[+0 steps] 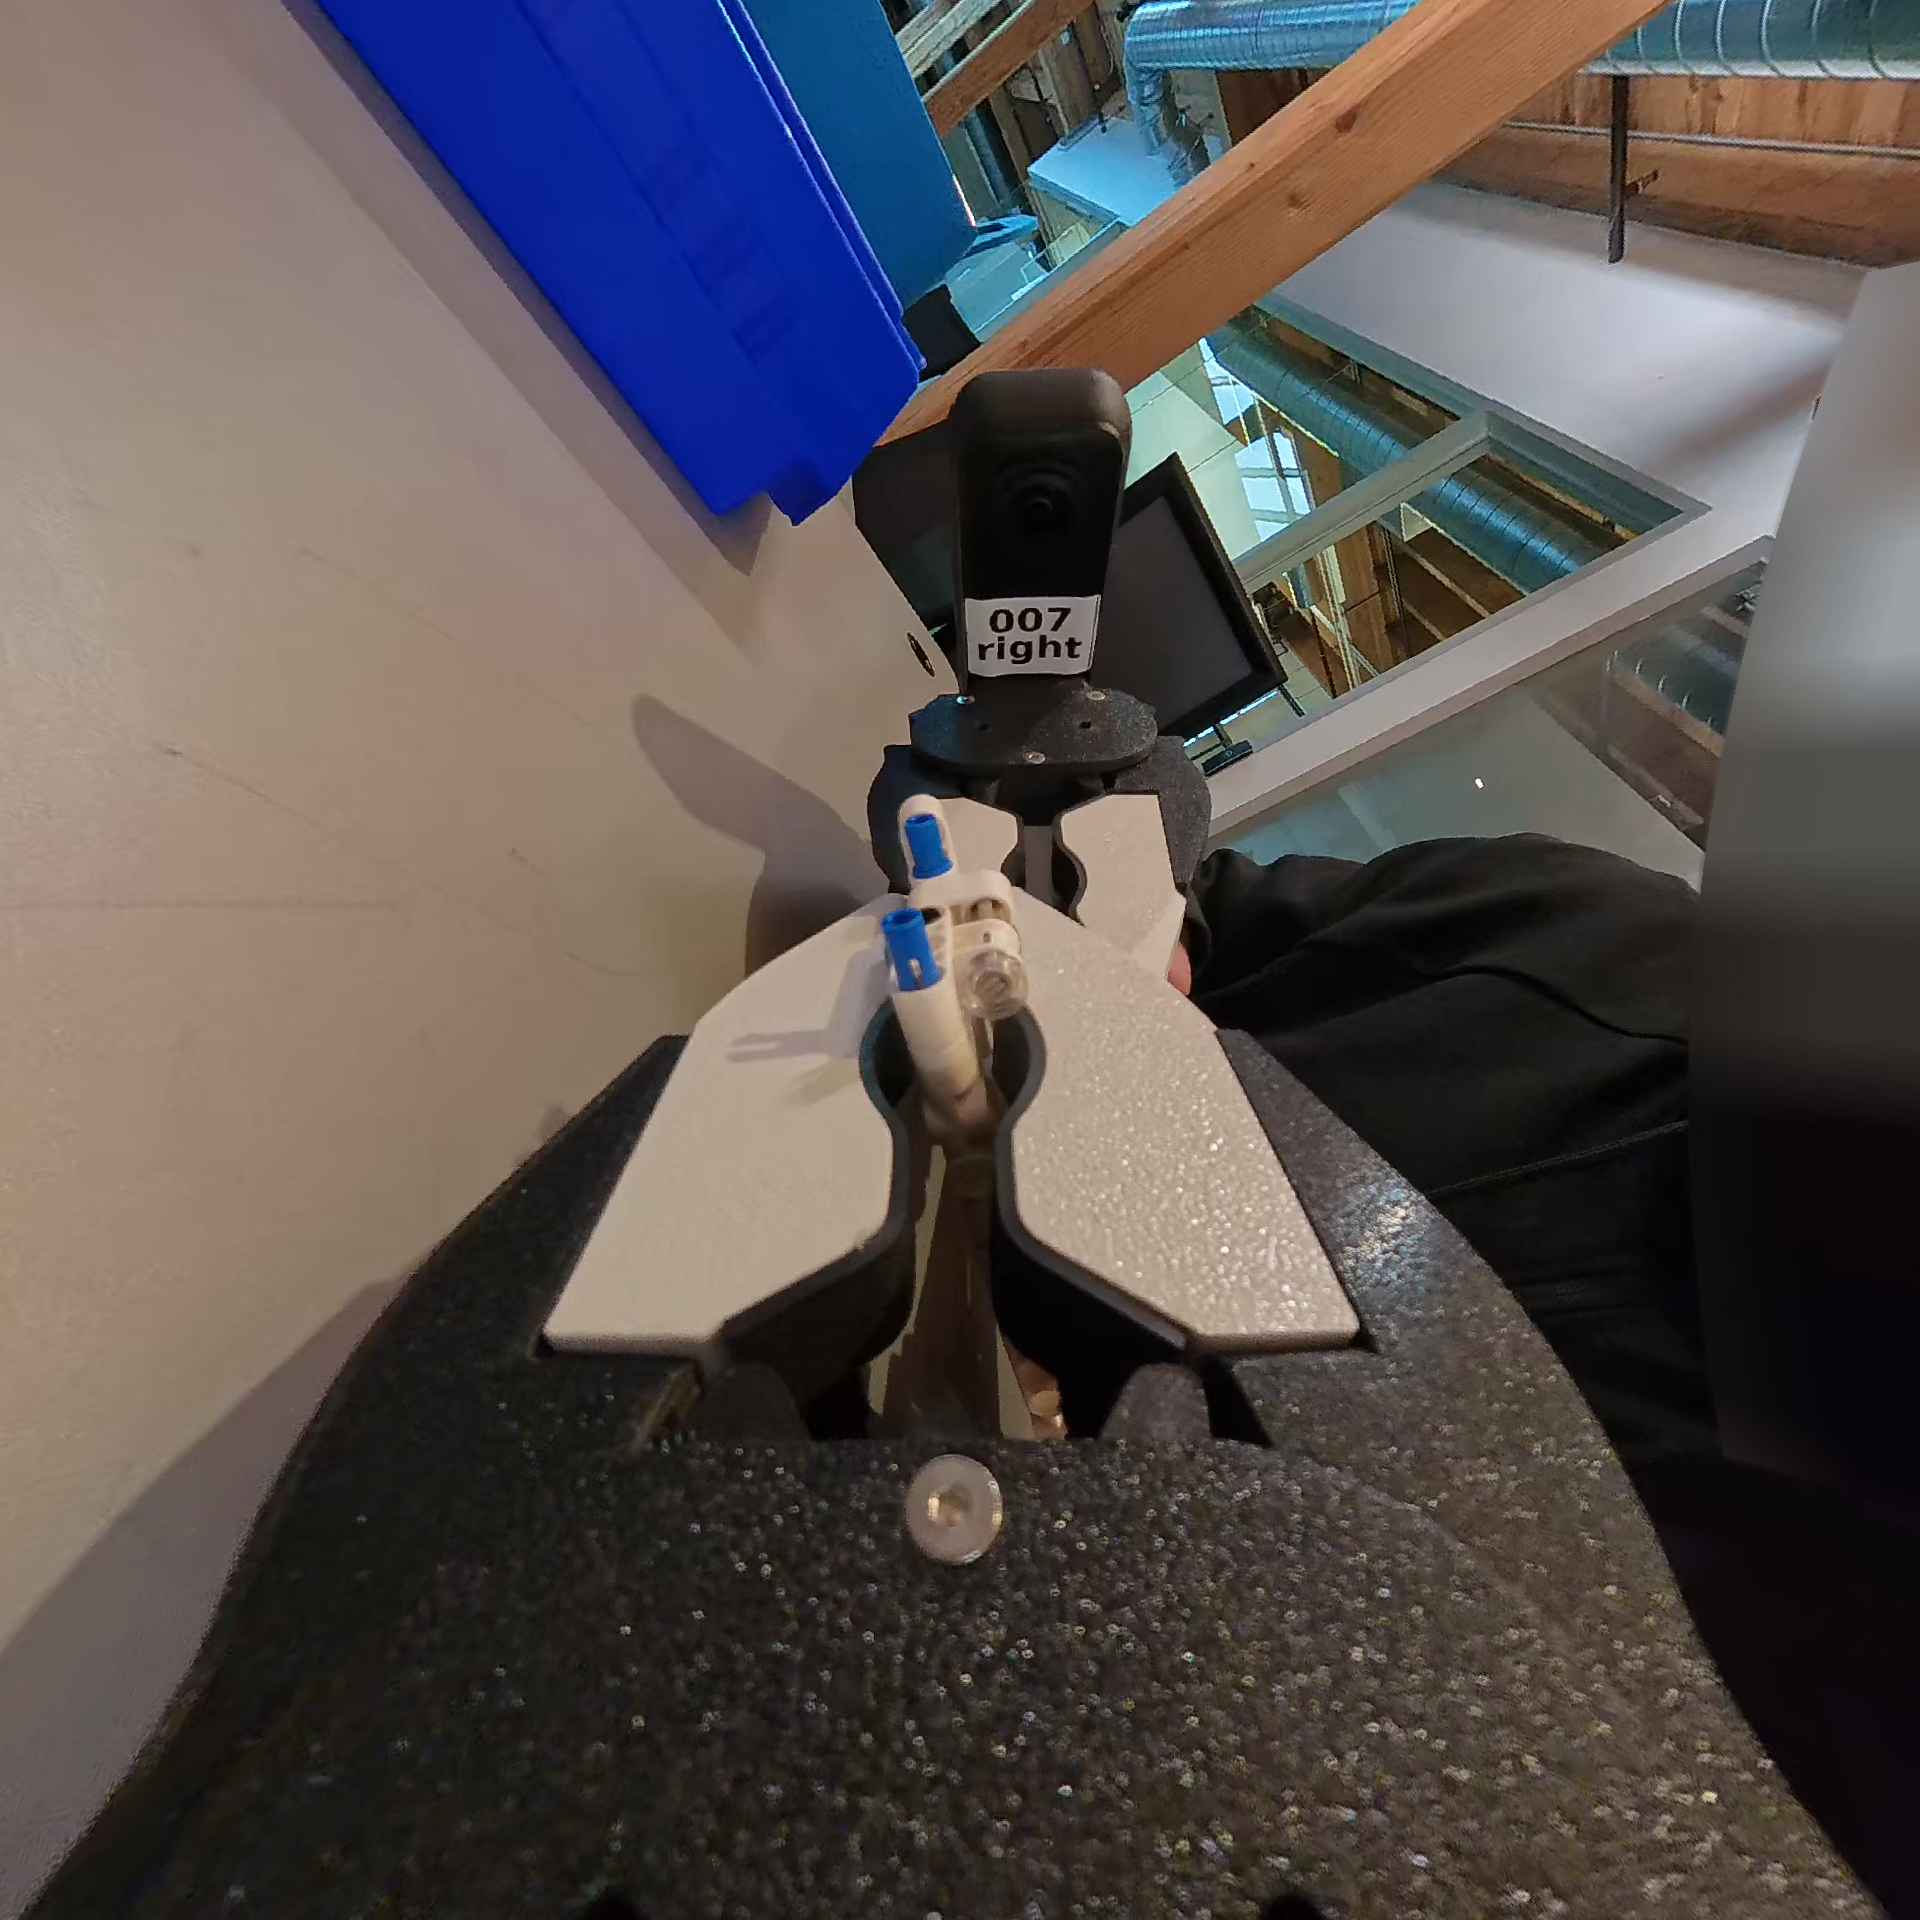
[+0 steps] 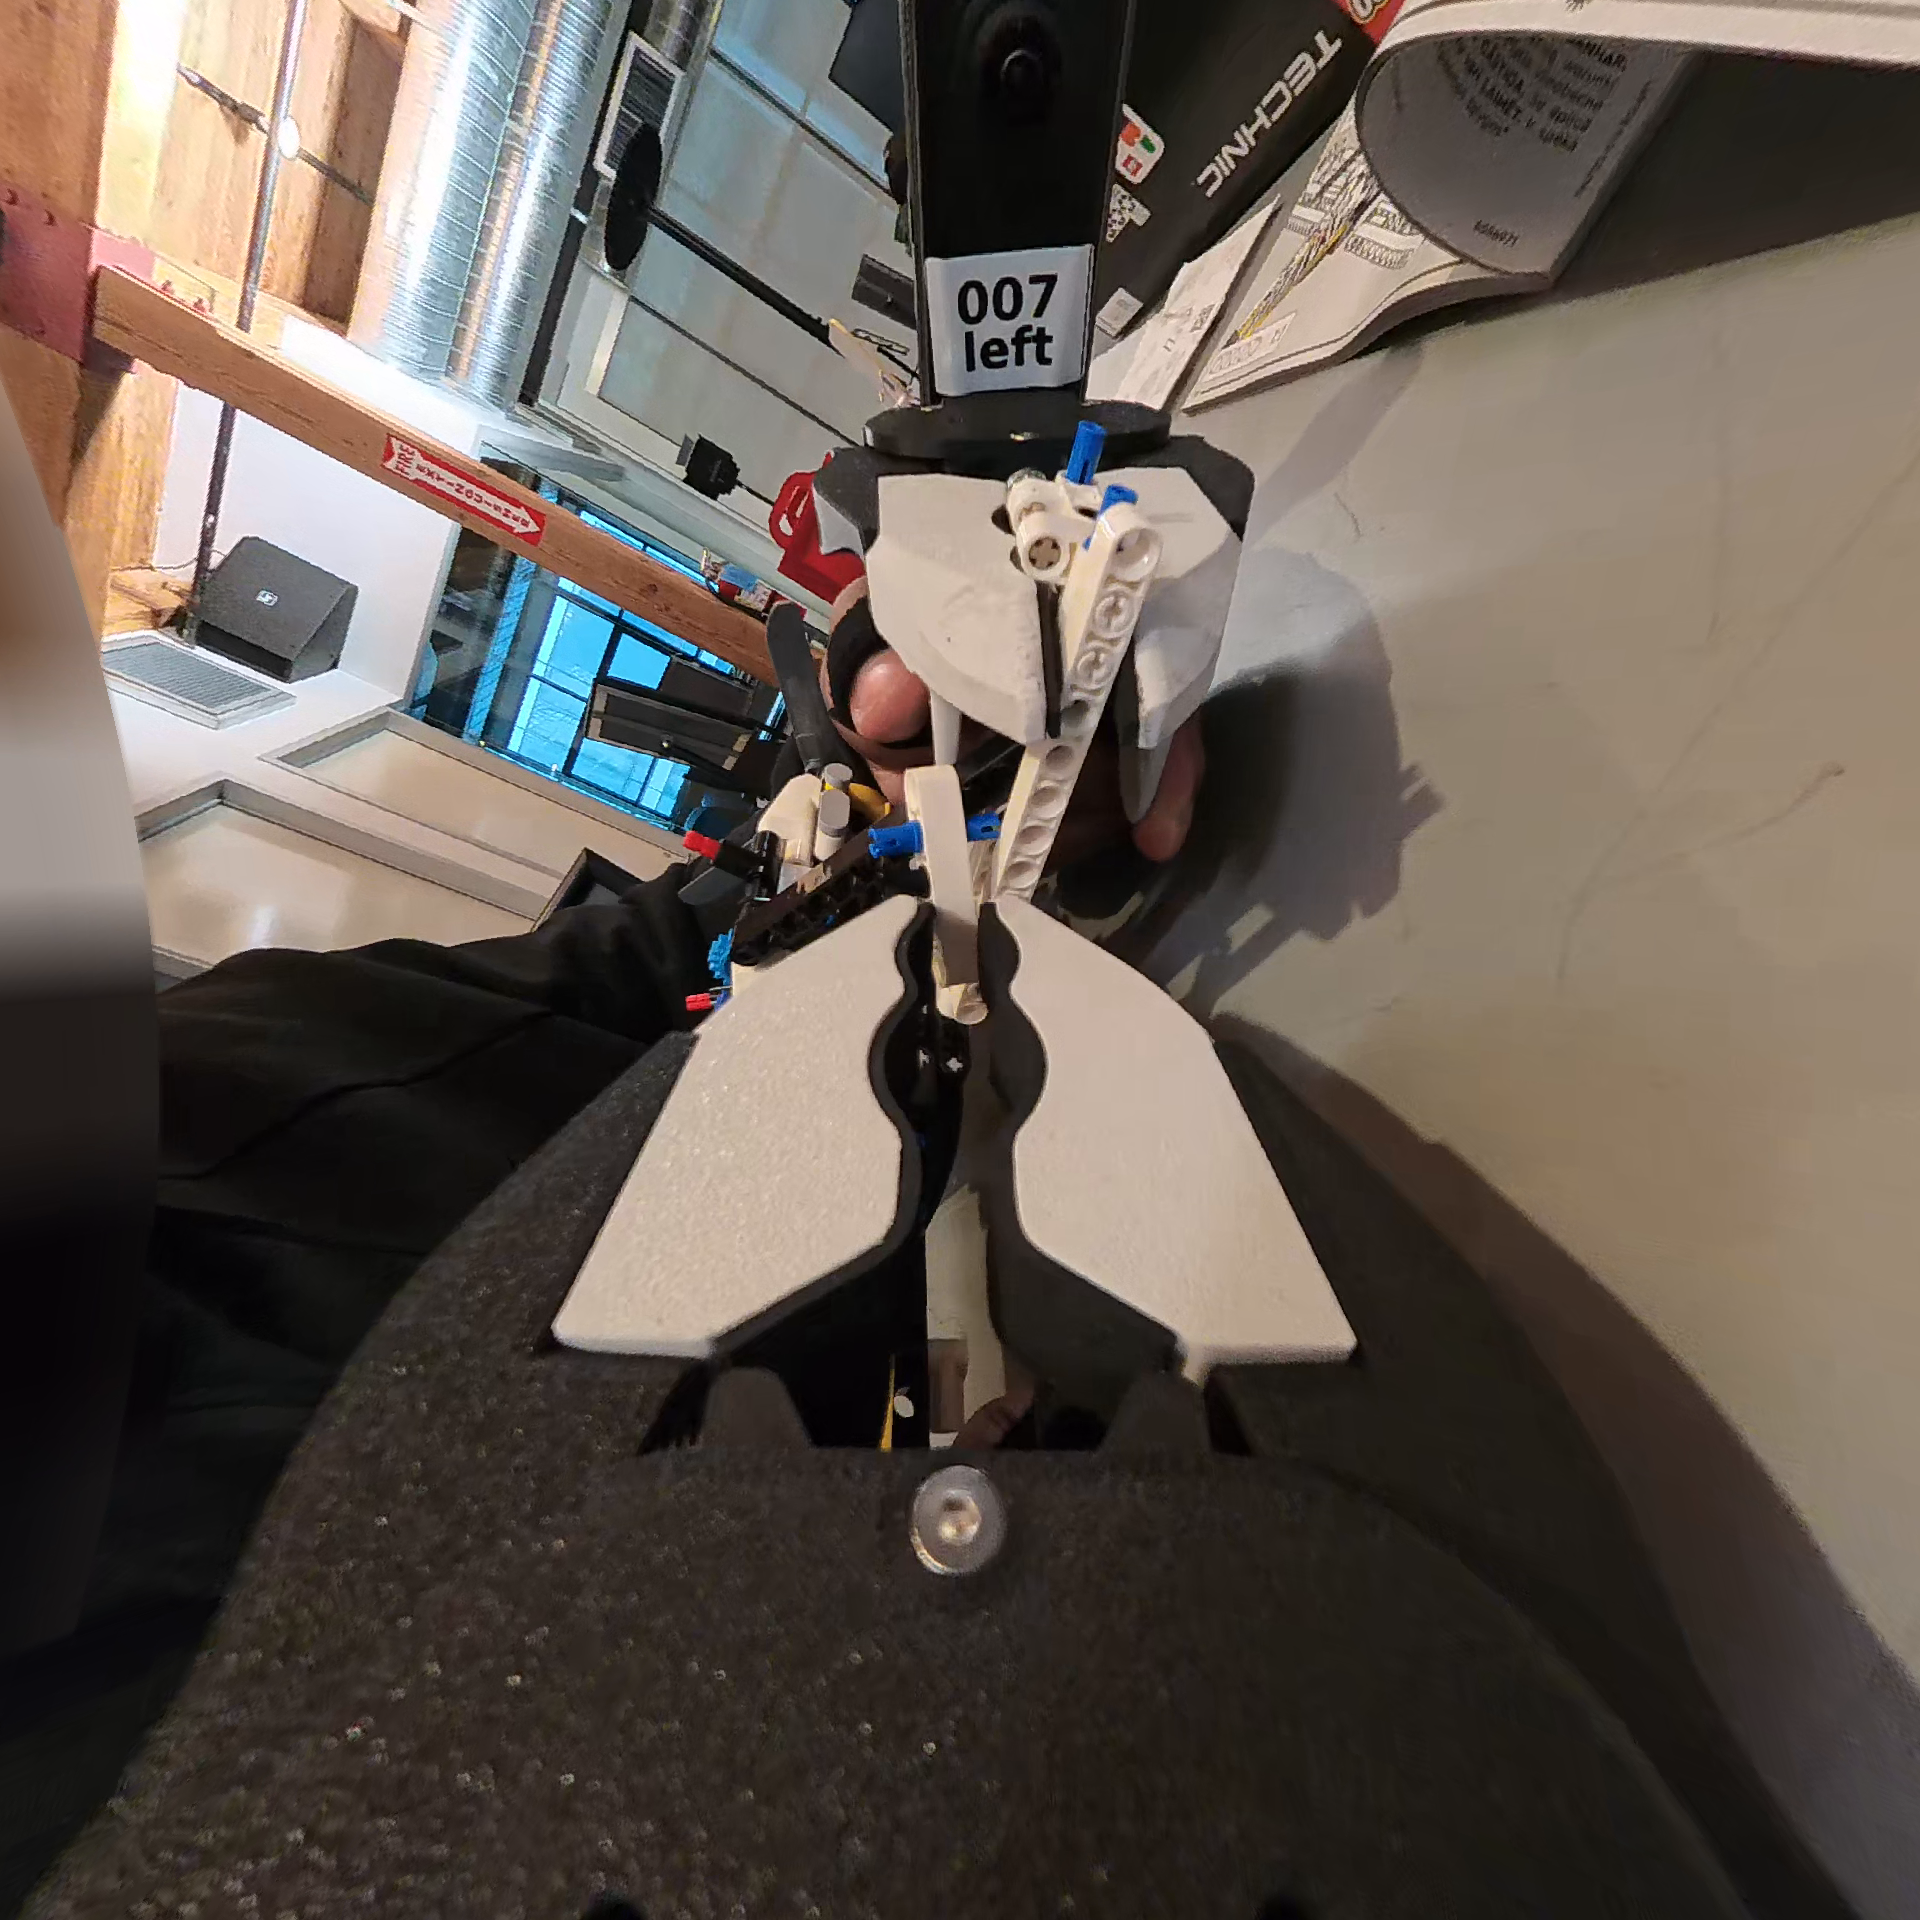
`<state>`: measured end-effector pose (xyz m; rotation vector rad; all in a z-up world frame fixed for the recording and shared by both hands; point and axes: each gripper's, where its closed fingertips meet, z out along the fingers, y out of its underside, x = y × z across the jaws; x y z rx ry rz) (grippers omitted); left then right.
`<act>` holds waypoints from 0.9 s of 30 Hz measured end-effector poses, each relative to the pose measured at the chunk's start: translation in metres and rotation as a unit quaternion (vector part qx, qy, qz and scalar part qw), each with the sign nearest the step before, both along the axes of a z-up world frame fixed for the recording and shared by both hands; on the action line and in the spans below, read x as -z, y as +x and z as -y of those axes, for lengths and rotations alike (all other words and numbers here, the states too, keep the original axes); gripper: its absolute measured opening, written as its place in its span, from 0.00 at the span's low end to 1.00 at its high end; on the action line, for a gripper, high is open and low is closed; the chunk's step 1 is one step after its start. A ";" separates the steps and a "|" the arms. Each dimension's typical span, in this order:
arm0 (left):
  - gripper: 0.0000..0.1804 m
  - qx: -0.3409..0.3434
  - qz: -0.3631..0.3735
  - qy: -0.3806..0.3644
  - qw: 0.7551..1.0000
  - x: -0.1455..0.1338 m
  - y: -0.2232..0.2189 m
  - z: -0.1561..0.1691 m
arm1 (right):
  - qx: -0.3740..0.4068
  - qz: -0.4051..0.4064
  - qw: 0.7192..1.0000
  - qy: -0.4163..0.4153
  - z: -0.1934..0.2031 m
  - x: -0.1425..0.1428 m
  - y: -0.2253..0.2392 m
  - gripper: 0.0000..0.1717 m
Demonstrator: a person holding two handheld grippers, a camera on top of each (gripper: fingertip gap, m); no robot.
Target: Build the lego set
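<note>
blue plastic bin (image 1: 665, 229) on the table (image 1: 312, 727), contents hidden from me. left gripper (image 1: 951, 1023) clamps a white holed beam (image 2: 1081, 665) with blue pins (image 1: 906, 940); right gripper (image 2: 958, 940) clamps a smooth white curved piece (image 2: 948, 842) of the same build.

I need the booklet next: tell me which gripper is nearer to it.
Left. The left gripper sits just in front of the booklet; the right gripper faces it from farther back.

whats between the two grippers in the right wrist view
No bare gap: a toy brick model spans it. Its long white beam runs into the left gripper, and a white piece sits in the right gripper.
</note>
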<state>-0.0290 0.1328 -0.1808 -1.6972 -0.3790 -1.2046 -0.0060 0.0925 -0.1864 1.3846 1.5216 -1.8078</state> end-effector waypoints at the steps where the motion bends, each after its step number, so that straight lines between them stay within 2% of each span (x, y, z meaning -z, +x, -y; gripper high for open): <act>1: 0.05 0.000 0.000 0.000 1.000 0.000 0.000 0.000 | -0.001 0.000 1.000 0.001 0.000 0.000 0.000 0.05; 12: 0.05 0.000 0.002 -0.003 1.000 0.001 0.000 -0.001 | -0.004 0.010 1.000 0.012 0.003 0.004 -0.003 0.05; 21: 0.05 0.001 0.000 -0.006 1.000 0.002 0.000 -0.001 | -0.006 -0.017 0.998 0.064 0.005 0.006 -0.001 0.11; 27: 0.05 -0.001 -0.003 -0.008 1.000 0.003 0.000 -0.002 | 0.001 -0.028 0.995 0.097 0.004 0.007 -0.002 0.11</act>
